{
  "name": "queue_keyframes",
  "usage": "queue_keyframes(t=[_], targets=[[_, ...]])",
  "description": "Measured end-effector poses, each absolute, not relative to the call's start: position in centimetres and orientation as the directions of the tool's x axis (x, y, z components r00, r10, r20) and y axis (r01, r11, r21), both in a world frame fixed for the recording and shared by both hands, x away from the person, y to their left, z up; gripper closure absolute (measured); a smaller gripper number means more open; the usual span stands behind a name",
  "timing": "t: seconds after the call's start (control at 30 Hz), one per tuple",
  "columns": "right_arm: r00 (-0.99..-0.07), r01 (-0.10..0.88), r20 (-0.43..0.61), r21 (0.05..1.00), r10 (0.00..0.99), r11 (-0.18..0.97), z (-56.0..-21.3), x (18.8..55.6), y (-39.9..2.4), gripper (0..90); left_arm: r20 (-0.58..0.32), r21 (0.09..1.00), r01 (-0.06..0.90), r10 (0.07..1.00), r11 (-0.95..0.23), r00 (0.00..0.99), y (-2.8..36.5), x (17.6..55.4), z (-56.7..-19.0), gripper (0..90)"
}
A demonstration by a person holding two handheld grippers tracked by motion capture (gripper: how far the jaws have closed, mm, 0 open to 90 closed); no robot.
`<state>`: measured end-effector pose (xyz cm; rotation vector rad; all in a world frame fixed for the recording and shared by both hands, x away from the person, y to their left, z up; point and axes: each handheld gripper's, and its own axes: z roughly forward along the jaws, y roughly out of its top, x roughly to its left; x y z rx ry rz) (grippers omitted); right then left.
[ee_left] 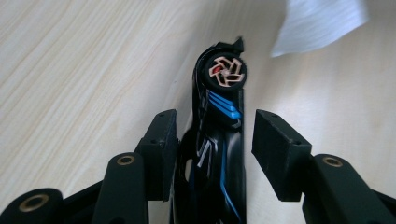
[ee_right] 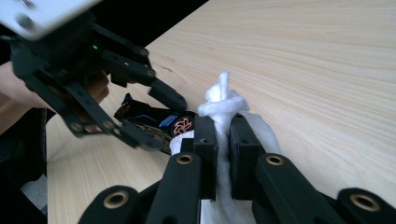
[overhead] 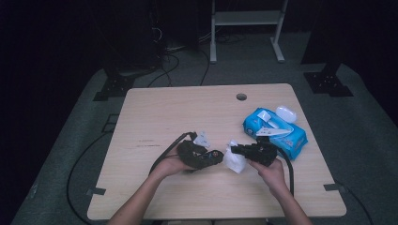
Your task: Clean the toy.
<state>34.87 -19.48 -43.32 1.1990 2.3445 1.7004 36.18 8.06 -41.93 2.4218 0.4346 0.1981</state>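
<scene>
A black toy car (ee_left: 219, 140) with blue stripes and an orange-spoked wheel lies between the jaws of my left gripper (ee_left: 215, 126). Its left pad rests against the car, while a gap separates the right pad from it, so the jaws stand open around it. From above, the left gripper (overhead: 213, 156) and the car (overhead: 209, 157) sit at the table's middle front. My right gripper (ee_right: 223, 126) is shut on a bunched white wipe (ee_right: 222, 100), held right beside the car (ee_right: 154, 119). In the high view the wipe (overhead: 233, 161) hangs at the right gripper (overhead: 237, 150).
A blue pack of wipes (overhead: 274, 131) lies on the wooden table (overhead: 155, 117) behind the right hand, with a small white case (overhead: 286, 113) beside it. A round hole (overhead: 241, 97) sits near the table's far edge. Black cables trail from both grippers.
</scene>
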Motion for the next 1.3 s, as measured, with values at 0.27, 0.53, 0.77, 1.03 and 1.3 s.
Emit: queue_keyframes(t=[0.27,0.53,0.77,1.03,1.3], targets=[[-0.714,0.566,0.411,0.815,0.567,0.121,-43.3,35.1,-19.0,82.7,-0.054,0.744,0.293,0.383,-0.601,0.922,12.0,37.0,-40.9,49.0],[-0.718,0.566,0.419,0.816,0.556,0.116,-43.3,35.3,-18.7,82.6,-0.128,0.753,0.356,0.407,-0.553,0.905,13.1,38.0,-42.0,48.0],[-0.741,0.555,0.417,0.822,0.526,0.130,-42.7,34.8,-18.3,82.7,-0.156,0.767,0.363,0.396,-0.529,0.905,13.1,37.3,-42.4,45.6],[-0.749,0.543,0.394,0.825,0.532,0.155,-42.3,33.3,-19.5,82.7,-0.145,0.787,0.340,0.381,-0.515,0.913,12.9,36.0,-42.7,47.1],[-0.740,0.557,0.400,0.816,0.541,0.158,-42.8,32.7,-20.3,82.6,-0.093,0.785,0.288,0.355,-0.549,0.930,12.2,34.6,-43.0,43.1]])
